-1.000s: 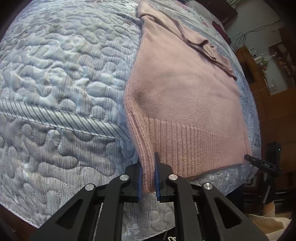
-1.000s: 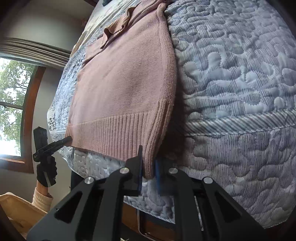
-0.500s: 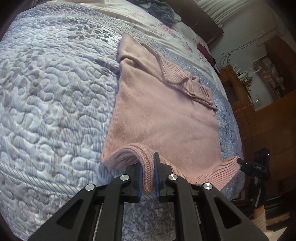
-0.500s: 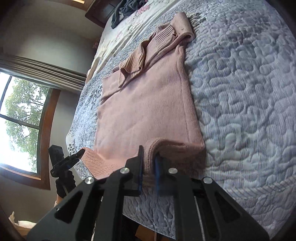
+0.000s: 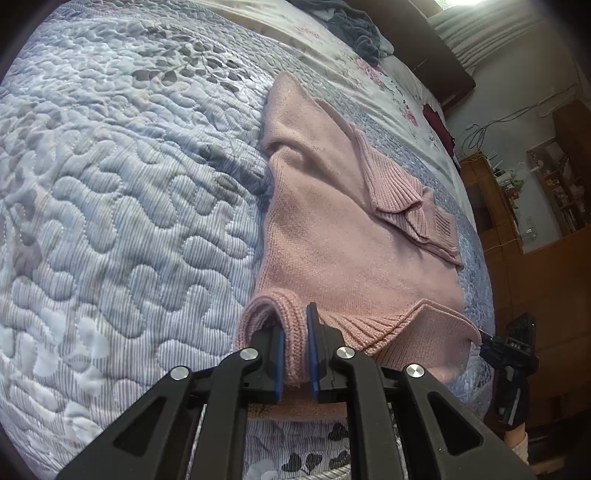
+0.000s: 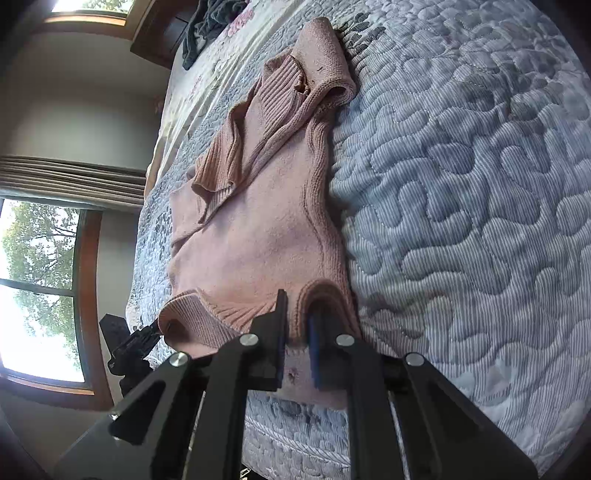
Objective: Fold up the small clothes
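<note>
Change: a second ago the sweater [image 5: 332,236] hem hung over the near edge of the bed [image 5: 110,221]; now both hem corners are lifted and curled forward over the body; bottom-up fold under way, judged about a third carried.
Left gripper [image 5: 295,350]: closed tight on the ribbed hem at one corner.
Right gripper [image 6: 297,343]: closed on the other hem corner.
Sweater position: flat on the quilt near the bed's near edge; sleeves already folded in across the chest.
Count: sweaters, one; grippers, two; dark clothes [image 6: 207,26] at the far end, one heap.
</note>
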The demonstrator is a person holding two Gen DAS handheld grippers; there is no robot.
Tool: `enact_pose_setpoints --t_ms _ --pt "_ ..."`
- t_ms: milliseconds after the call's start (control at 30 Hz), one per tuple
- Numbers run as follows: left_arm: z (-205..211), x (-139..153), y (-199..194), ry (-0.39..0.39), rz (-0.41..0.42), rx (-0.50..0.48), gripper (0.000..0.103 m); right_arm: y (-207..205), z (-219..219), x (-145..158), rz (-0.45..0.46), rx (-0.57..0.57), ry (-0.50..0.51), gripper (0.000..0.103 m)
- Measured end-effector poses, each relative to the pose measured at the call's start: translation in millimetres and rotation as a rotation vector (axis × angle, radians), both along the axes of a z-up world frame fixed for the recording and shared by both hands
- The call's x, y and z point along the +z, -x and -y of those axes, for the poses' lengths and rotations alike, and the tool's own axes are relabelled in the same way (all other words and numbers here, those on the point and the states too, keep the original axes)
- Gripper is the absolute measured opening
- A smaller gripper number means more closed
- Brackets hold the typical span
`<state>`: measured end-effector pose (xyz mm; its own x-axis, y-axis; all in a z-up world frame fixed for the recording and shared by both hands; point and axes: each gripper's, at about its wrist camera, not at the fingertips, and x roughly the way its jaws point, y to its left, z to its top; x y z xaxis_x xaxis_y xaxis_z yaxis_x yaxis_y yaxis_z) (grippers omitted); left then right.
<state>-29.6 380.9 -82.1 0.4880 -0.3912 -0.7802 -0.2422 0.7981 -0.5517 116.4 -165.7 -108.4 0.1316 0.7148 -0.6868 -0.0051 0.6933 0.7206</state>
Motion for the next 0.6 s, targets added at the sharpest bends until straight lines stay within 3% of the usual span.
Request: enact_pose_setpoints --t_ms 200,300,400,500,533,600 --pt "-2 -12 -13 0.013 -0.019 -0.012 0.013 -15 -4 -11 -0.023 0.019 0.013 0.01" --pt "-9 -14 -15 0.081 -0.03 -0.011 0.015 -17 -3 -12 -0.041 0.018 0.002 0.013" --pt "-20 -10 -8 0.155 -0.017 -0.006 0.029 -16 4 -9 -0.034 0.025 -0.005 0.018" --pt "-29 0 2 0.146 0.014 0.013 0.046 -13 16 1 -0.01 0.012 0.005 0.034" --pt "-32 4 5 0.131 0.022 0.013 0.046 -12 21 6 0.015 0.003 0.029 0.044" --pt "-34 10 9 0.083 0.028 0.002 0.046 -11 26 13 0.053 0.001 0.099 0.045"
